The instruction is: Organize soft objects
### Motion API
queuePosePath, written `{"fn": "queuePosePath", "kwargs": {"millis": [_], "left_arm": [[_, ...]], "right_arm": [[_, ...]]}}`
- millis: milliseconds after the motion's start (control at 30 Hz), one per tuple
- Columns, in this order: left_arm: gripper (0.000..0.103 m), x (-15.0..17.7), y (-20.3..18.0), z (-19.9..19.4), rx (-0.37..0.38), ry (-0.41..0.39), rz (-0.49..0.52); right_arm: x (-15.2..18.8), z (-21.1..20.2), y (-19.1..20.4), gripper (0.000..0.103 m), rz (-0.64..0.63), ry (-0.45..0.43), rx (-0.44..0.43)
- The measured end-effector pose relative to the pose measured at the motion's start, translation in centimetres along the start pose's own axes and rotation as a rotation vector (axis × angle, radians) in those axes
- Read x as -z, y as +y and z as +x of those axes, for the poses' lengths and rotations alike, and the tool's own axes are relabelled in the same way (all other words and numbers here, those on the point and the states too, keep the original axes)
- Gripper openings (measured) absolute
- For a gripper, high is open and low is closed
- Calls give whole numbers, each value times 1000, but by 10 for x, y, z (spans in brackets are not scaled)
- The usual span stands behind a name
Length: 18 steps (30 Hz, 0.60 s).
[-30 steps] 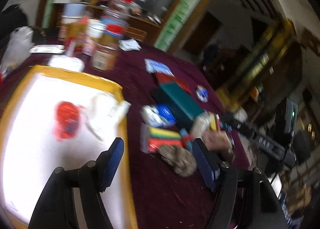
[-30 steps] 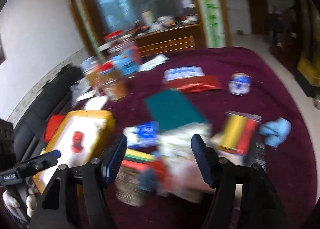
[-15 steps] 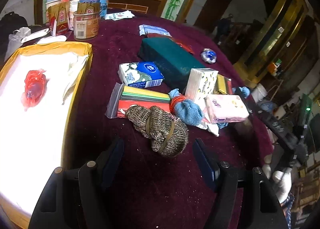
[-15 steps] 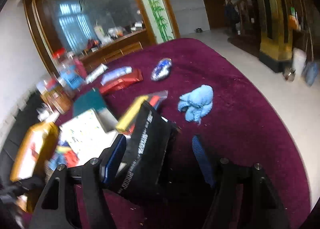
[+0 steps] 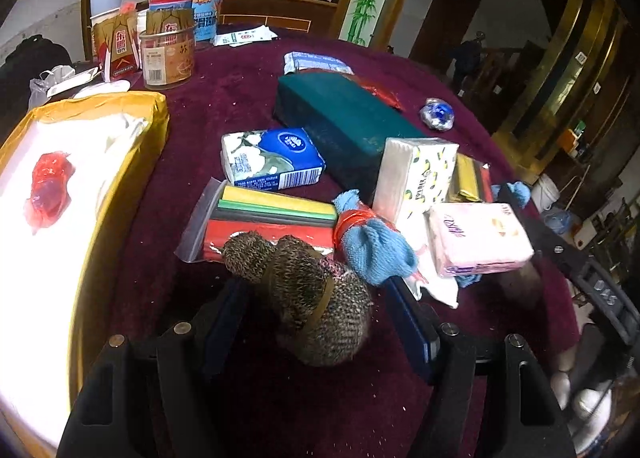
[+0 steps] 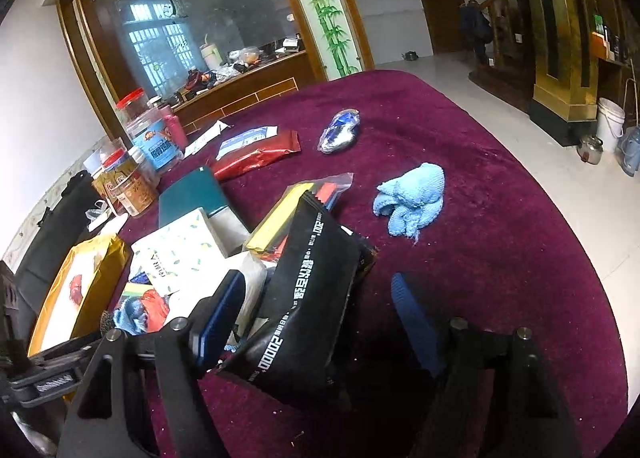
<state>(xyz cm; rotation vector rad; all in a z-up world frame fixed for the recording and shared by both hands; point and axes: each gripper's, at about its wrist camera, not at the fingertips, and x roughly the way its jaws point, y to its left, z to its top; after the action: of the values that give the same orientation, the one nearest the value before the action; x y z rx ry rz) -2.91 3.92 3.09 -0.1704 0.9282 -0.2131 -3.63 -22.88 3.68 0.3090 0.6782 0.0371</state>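
A brown knitted bundle [image 5: 316,298] tied with a band lies on the maroon tablecloth [image 5: 224,97]. My left gripper [image 5: 316,322] is open and straddles it, both pads clear of the knit. A blue knitted bundle [image 5: 368,242] wrapped in red tape lies just beyond. In the right wrist view a black pouch [image 6: 316,298] with white print stands tilted between the fingers of my right gripper [image 6: 316,318]. Its jaws are opening. The pouch leans toward the left finger, well apart from the right one. A loose blue knitted cloth [image 6: 412,201] lies further out to the right.
A yellow box [image 5: 120,161] lined in white holds a red packet [image 5: 50,185] at the left. Three tissue packs [image 5: 272,157], a bag of coloured cloths [image 5: 268,217] and a teal box [image 5: 340,117] crowd the middle. Jars [image 5: 168,57] stand at the back.
My left gripper came forward and down until the brown bundle sat between its fingers. My right gripper swung right onto the black pouch, then its fingers spread wider.
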Motion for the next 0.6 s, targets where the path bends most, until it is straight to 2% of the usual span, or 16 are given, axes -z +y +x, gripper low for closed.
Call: {"fn": "queuePosePath", "kwargs": {"millis": [133,167,233,300,600], "left_arm": [[74,2,1,8,-18,-4,-13],[72,2,1,8,-18,-8,-15],[61,2,3,7,-15,-19,-7],[59,2,6,3,1,-28,-13],[59,13,22,-61,112,-120,-86]], "right_arm": [[-1,0,-3,75,18,-2,0],[-1,-1,-4,75,20,-1,1],[-1,-1,-5,75,24,-2,5],[-1,0,-6,75,30,-2,10],[-2,3,-14,75,59,11,17]]}}
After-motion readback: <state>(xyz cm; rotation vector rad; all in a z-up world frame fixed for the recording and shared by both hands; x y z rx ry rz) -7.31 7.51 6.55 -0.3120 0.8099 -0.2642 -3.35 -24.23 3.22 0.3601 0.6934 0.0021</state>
